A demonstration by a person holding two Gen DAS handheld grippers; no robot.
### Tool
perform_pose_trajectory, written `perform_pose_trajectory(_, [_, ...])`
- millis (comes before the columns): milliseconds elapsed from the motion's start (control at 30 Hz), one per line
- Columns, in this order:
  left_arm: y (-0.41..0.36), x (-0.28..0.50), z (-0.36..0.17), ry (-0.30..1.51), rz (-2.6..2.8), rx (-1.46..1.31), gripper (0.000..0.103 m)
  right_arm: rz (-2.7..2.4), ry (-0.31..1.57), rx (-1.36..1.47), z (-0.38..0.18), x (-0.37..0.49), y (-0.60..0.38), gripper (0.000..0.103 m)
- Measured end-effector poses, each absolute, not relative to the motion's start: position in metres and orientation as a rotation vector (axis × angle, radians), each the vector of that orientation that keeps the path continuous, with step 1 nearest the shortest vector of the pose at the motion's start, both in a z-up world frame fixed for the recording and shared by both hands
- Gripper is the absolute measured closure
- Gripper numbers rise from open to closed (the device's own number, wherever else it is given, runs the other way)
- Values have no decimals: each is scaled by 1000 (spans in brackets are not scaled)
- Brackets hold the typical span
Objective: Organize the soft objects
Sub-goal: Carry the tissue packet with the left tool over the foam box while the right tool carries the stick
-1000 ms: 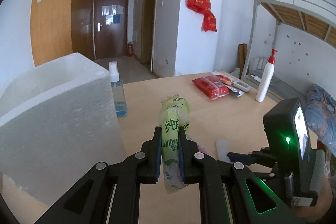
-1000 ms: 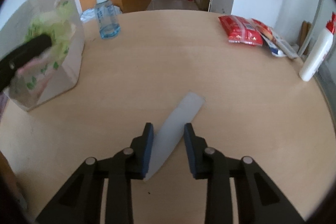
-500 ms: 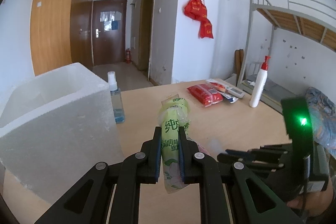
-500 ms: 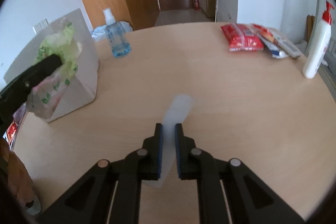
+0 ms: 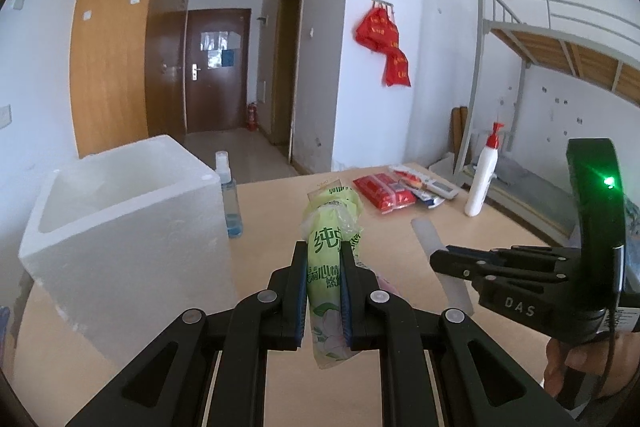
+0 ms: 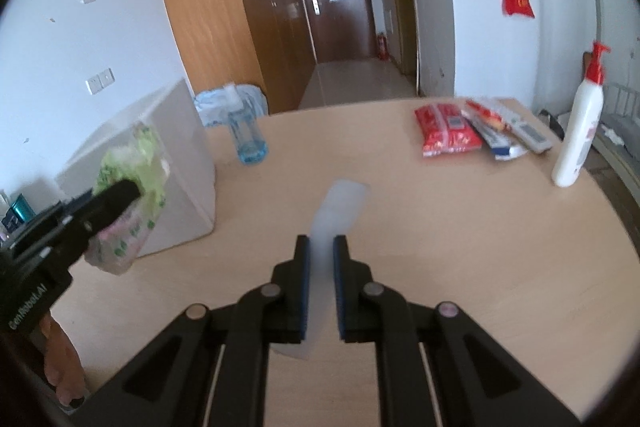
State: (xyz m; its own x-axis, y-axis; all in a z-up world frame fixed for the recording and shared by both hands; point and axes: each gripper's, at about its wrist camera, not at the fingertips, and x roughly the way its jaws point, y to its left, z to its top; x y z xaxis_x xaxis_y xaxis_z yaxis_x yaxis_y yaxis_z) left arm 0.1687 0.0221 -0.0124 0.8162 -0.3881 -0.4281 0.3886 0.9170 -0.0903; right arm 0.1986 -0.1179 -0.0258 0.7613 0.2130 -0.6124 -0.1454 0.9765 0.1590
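My left gripper (image 5: 323, 259) is shut on a green tissue pack (image 5: 330, 239) and holds it above the table, to the right of the open white foam box (image 5: 120, 227). The pack also shows in the right wrist view (image 6: 136, 187), in front of the box (image 6: 176, 163). My right gripper (image 6: 321, 251) is shut on a pale translucent flat strip (image 6: 340, 211) and holds it lifted off the table. In the left wrist view that strip (image 5: 430, 239) sticks up from the right gripper (image 5: 440, 257).
A blue spray bottle (image 6: 246, 139) stands beside the box. Red snack packs (image 6: 446, 131) and other packets lie at the far right. A white pump bottle (image 6: 578, 131) stands near the round wooden table's (image 6: 460, 247) right edge.
My right gripper closed on the strip and lifted it off the table. Both grippers rose; the left one still holds the tissue pack.
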Motion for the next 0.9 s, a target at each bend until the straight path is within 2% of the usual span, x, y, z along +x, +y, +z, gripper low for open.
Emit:
perform_pose_trajectory(500, [21,85,30,320,-339,14,88,272,459,76,39,130,-127,89])
perform_pose_trajectory(900, [32,44,46,276,-240,17,88,384,371,66,57,94,-115,89])
